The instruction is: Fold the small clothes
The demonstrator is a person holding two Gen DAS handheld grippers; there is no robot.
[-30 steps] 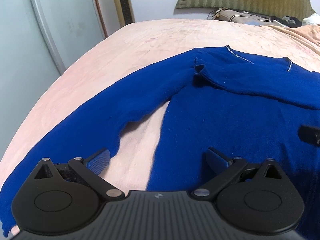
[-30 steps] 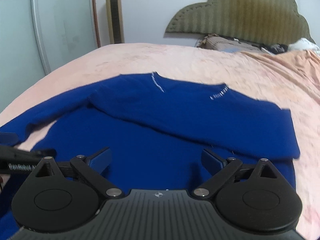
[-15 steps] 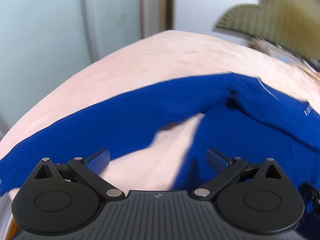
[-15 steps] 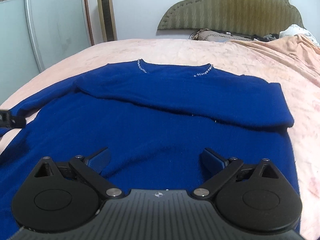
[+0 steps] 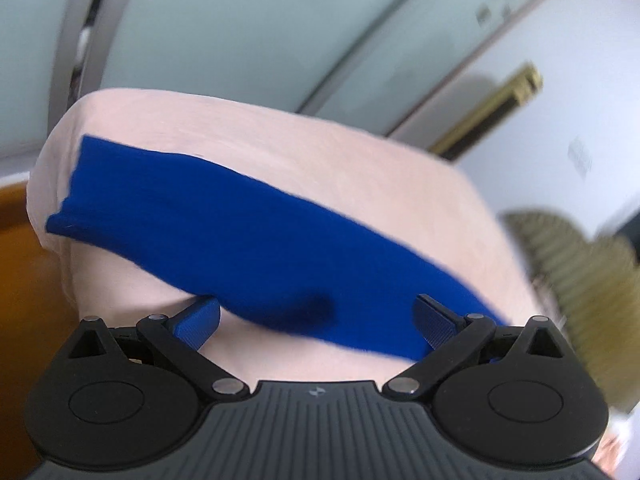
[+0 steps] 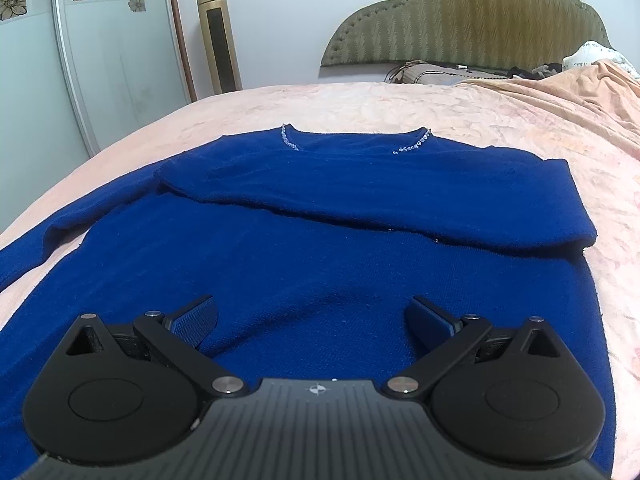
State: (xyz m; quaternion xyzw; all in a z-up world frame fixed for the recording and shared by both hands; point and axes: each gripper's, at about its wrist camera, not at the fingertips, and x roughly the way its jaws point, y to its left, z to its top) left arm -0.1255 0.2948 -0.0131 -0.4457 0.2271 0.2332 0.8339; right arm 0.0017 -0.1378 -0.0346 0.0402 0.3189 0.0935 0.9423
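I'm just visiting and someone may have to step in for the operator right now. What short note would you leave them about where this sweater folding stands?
Left gripper: open, holding nothing, low over the sweater's outstretched left sleeve, which runs toward the bed's corner.
Right gripper: open, holding nothing, above the lower body of the blue sweater.
The sweater lies flat on the pink bedspread, neckline away from the grippers.
Done: the right sleeve is folded across the chest.
Left: fold the left sleeve in likewise, then probably fold the body up.
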